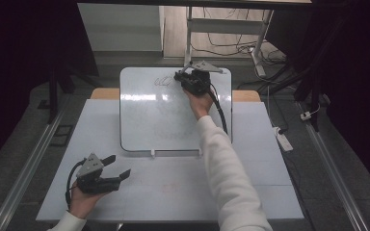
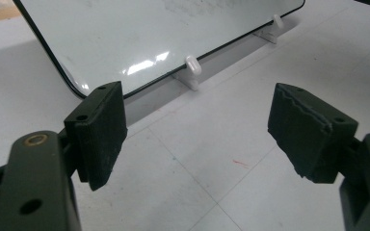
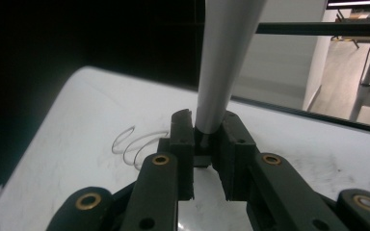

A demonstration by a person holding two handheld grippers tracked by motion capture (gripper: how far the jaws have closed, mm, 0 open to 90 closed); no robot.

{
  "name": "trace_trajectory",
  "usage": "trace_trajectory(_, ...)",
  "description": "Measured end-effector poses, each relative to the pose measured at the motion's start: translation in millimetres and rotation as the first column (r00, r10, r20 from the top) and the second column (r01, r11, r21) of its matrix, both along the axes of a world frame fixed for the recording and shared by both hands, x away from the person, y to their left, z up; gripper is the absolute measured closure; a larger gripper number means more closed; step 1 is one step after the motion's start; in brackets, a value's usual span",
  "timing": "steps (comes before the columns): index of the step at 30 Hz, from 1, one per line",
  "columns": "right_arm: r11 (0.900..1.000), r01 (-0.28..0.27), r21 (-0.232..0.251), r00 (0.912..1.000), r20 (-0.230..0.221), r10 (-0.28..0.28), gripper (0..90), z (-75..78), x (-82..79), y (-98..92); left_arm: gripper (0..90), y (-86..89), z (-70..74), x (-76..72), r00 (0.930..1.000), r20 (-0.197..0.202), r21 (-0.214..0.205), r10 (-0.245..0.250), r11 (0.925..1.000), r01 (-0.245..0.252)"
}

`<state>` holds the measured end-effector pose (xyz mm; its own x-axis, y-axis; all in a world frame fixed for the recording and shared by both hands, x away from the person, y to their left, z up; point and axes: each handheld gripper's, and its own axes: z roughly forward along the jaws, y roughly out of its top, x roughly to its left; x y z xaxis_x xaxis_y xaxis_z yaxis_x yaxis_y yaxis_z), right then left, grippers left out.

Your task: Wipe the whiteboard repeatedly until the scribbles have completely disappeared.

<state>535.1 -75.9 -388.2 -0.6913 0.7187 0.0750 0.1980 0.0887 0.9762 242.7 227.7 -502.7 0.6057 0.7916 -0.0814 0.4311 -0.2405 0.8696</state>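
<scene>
- High view: the right gripper (image 1: 189,78) works at the whiteboard's (image 1: 149,120) far edge, beside the loops (image 1: 163,80); the left gripper (image 1: 118,167) rests near its front edge.
- Left gripper view: jaws wide apart, empty; keep clear of the whiteboard.
- Right gripper view: jaws clamp the marker (image 3: 221,67); keep even pressure, continuing the loops (image 3: 137,144).

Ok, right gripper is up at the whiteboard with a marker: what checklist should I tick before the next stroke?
1. Right gripper clamped on the marker: ok.
2. Marker tip touching the whiteboard: cannot tell, hidden behind the jaws.
3. Looped scribble legible on the board: ok.
4. Whiteboard seated in its white clips: ok.
5. Left gripper open, empty, apart from the board on the table: ok.
</scene>
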Motion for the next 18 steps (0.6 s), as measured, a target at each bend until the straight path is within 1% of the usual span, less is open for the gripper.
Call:
trace_trajectory(1,1.0,-0.007,-0.002,1.0,-0.004,0.007,77.8,-1.7,-0.7,1.5,22.1,0.3,-0.1,0.6,1.0,-0.003,0.002,-0.003,1.0,0.003)
trace_trajectory(2,0.9991,-0.037,-0.017,0.9992,-0.011,0.037,77.8,-4.7,-2.9,6.4,22.1,0.3,-0.3,1.1,1.0,-0.004,0.001,-0.002,1.0,0.002)
trace_trajectory(3,0.996,-0.08,-0.041,0.9967,-0.016,0.079,77.7,-8.3,-6.3,12.9,22.1,0.3,-0.4,1.3,1.0,-0.005,-0.002,-0.002,1.0,0.002)
trace_trajectory(5,0.9838,-0.155,-0.09,0.9877,-0.033,0.153,77.7,-14.1,-13.1,26.1,22.1,0.4,-0.3,0.9,1.0,-0.004,0.0,-0.002,1.0,0.002)
trace_trajectory(6,0.9803,-0.163,-0.111,0.9866,-0.028,0.161,77.7,-14.9,-15.3,30.3,22.1,0.4,-0.1,0.3,1.0,-0.003,0.001,-0.002,1.0,0.002)
trace_trajectory(7,0.9793,-0.161,-0.123,0.987,-0.022,0.159,77.7,-13.9,-15.2,31.4,22.2,0.4,0.2,-0.3,1.0,-0.001,0.0,-0.001,1.0,0.001)
trace_trajectory(8,0.9825,-0.147,-0.114,0.9891,-0.013,0.146,77.7,-12.3,-13.2,29.8,22.2,0.4,0.4,-1.0,1.0,0.001,-0.002,0.001,1.0,-0.001)
trace_trajectory(10,0.9951,-0.074,-0.065,0.9972,0.006,0.074,77.7,-7.1,-7.4,21.6,22.2,0.7,0.7,-1.6,1.0,0.003,-0.004,0.0,1.0,0.0)
trace_trajectory(11,0.9985,-0.041,-0.037,0.9991,0.008,0.042,77.7,-4.9,-4.2,16.5,22.1,1.2,0.8,-1.4,1.0,0.004,-0.002,-0.001,1.0,0.001)
trace_trajectory(12,0.9996,-0.022,-0.017,0.9997,0.007,0.022,77.7,-3.4,-1.8,12.6,22.2,1.3,0.6,-1.0,1.0,0.003,-0.002,-0.001,1.0,0.001)
trace_trajectory(13,0.9998,-0.016,-0.008,0.9998,0.007,0.016,77.7,-3.1,-0.9,11.1,22.2,1.5,0.5,-0.4,1.0,0.002,-0.003,-0.002,1.0,0.002)
trace_trajectory(14,0.9997,-0.018,-0.013,0.9998,0.007,0.018,77.7,-3.9,-3.0,12.4,22.2,1.7,0.4,-0.1,1.0,0.001,-0.003,-0.001,1.0,0.001)
trace_trajectory(15,0.9992,-0.032,-0.024,0.9995,0.004,0.032,77.7,-4.9,-4.7,14.5,22.2,1.7,0.3,0.3,1.0,0.001,-0.003,-0.001,1.0,0.001)
trace_trajectory(17,0.9941,-0.088,-0.064,0.9961,-0.004,0.088,77.7,-8.7,-9.1,22.3,22.2,1.2,0.1,0.8,1.0,0.001,-0.005,-0.002,1.0,0.002)
trace_trajectory(18,0.9916,-0.09,-0.093,0.9958,0.009,0.091,77.7,-8.5,-10.2,25.4,22.2,0.9,0.2,0.6,1.0,0.0,-0.004,-0.002,1.0,0.002)
